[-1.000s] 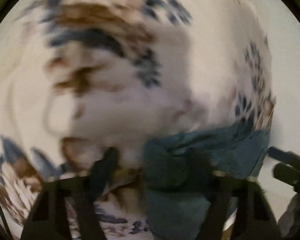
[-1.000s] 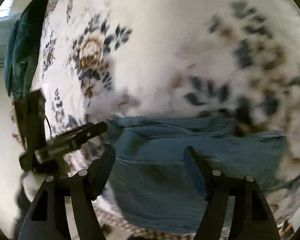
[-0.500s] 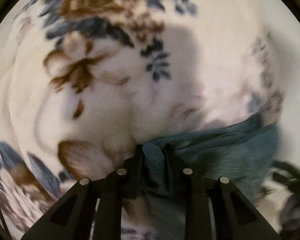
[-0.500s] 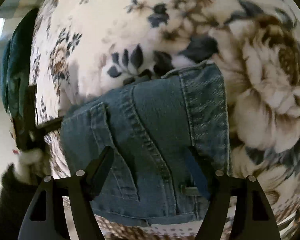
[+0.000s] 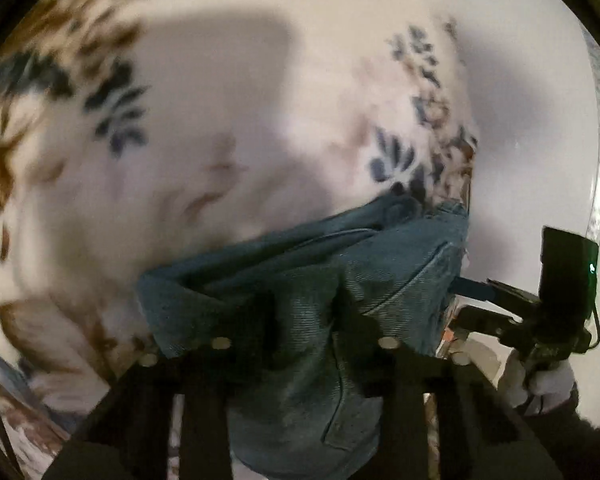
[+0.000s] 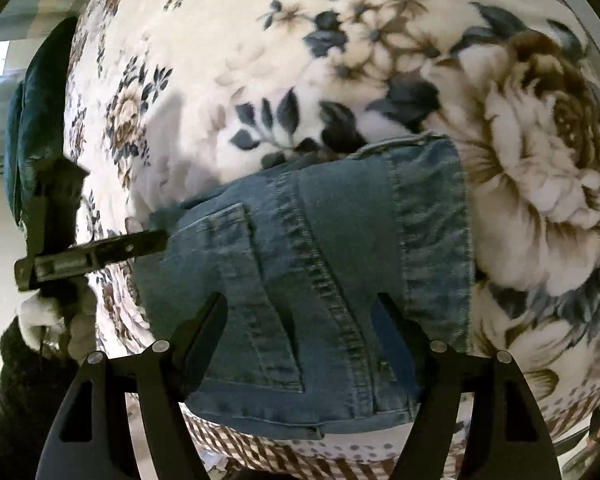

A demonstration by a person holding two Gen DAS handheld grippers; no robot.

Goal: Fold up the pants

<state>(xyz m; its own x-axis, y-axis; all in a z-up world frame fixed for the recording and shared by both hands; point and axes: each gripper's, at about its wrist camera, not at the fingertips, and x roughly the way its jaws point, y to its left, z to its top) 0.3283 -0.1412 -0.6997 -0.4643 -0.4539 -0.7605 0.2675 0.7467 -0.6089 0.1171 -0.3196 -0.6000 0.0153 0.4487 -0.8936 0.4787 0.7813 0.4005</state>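
Lying folded on a floral blanket (image 6: 380,60) – white plush with blue leaves and brown blooms – is a pair of blue denim pants (image 6: 340,260), a compact bundle close to the blanket's near edge. Seams, a back pocket and a hem band face up in the right wrist view.

In the left wrist view, which is blurred, the left tool (image 5: 304,320) has its two black fingers drawn close together, pinching a bunched fold of the pants (image 5: 300,300) at the bundle's left end. The same tool shows from the side in the right wrist view (image 6: 156,240), its tip touching the denim's left edge, with a white-gloved hand (image 6: 52,320) and a dark sleeve behind it.

The right tool (image 6: 300,308) hangs over the bundle with its fingers spread wide – nothing is gripped between them, and the denim lies flat underneath. In the left wrist view it appears at the bundle's right edge (image 5: 472,290).

A dark teal cushion (image 6: 32,120) sits beyond the blanket's far left edge.
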